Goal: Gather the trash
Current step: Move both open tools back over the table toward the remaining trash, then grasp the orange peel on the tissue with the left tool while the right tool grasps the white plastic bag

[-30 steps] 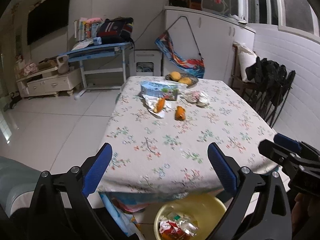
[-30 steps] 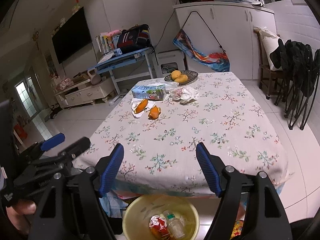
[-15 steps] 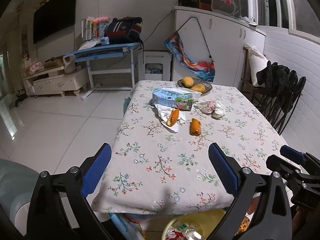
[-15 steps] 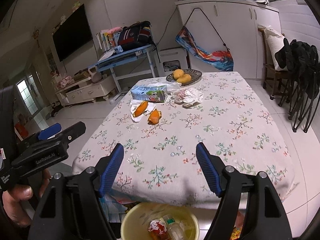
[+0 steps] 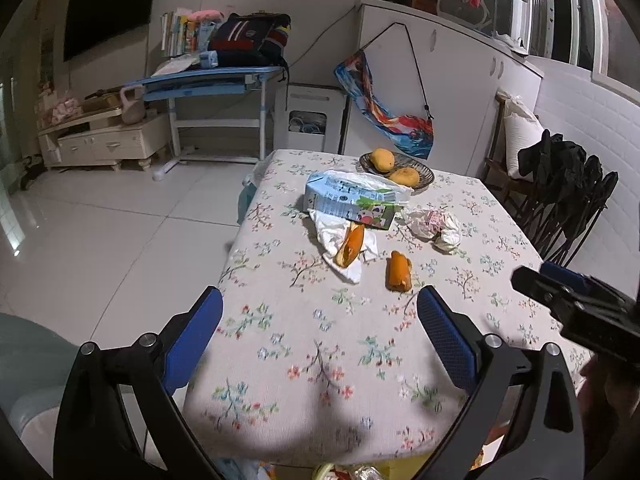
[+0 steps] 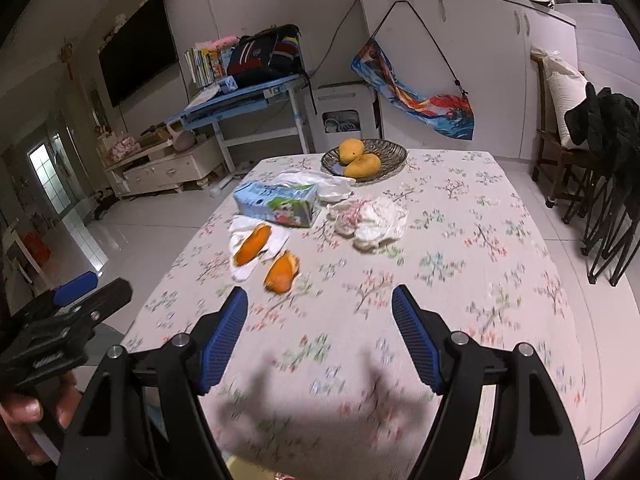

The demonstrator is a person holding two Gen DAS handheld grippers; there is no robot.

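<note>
Both claws have risen and advanced over the worktop [image 5: 320,360]; the yellow bin has nearly slipped from view. Left claw [image 5: 318,320] and right claw [image 6: 320,320] gape wide, empty. Orange peels [image 6: 282,270], crumpled wrapper [image 6: 372,220] lie ahead, awaiting pickup.

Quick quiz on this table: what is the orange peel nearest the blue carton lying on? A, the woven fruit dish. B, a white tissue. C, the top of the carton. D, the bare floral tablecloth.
B: the peel rests on a crumpled white tissue just in front of the blue carton, apart from the fruit dish; only the second peel lies on the tablecloth.
</note>
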